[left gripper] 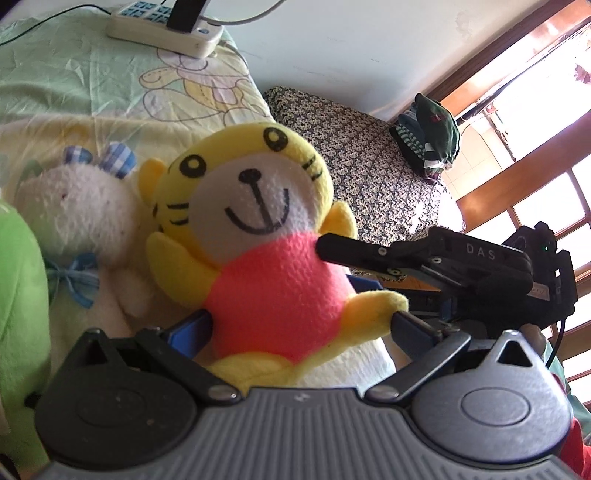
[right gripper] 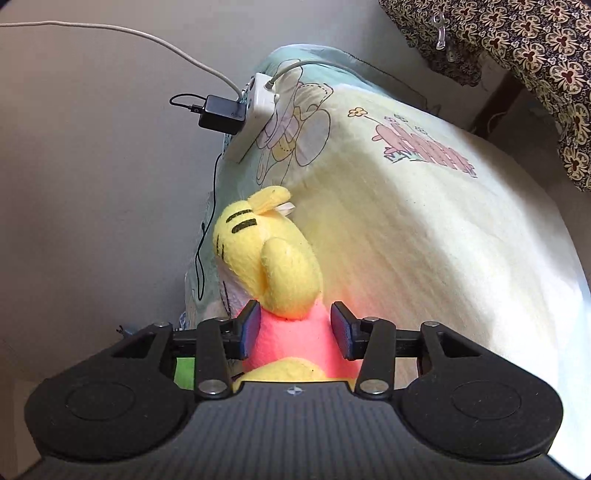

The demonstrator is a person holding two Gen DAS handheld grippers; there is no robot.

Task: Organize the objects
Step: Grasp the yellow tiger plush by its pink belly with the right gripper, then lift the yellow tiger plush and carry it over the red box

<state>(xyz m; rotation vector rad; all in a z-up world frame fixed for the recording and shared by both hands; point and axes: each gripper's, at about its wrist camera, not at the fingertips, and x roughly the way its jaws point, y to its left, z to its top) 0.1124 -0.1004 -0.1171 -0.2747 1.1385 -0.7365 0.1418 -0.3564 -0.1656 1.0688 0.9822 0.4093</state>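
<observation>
Pink torso of the tiger plush point(left gripper: 273, 280) sat between both sets of fingers. Left gripper point(left gripper: 301, 325) straddled its lower body, pads spread, left pad near the flank, right pad under the plush's arm; contact uncertain. Right gripper point(right gripper: 295, 330) came in from the plush's side, fingers pinching the pink torso just below the head. Long axis ran upright, head tilted left in the left view. Plush leaned near a white plush point(left gripper: 85, 206) on the quilt point(right gripper: 424, 240). Power strip point(left gripper: 166, 29) lay farther back by the wall; window point(left gripper: 535, 110) to the right.
</observation>
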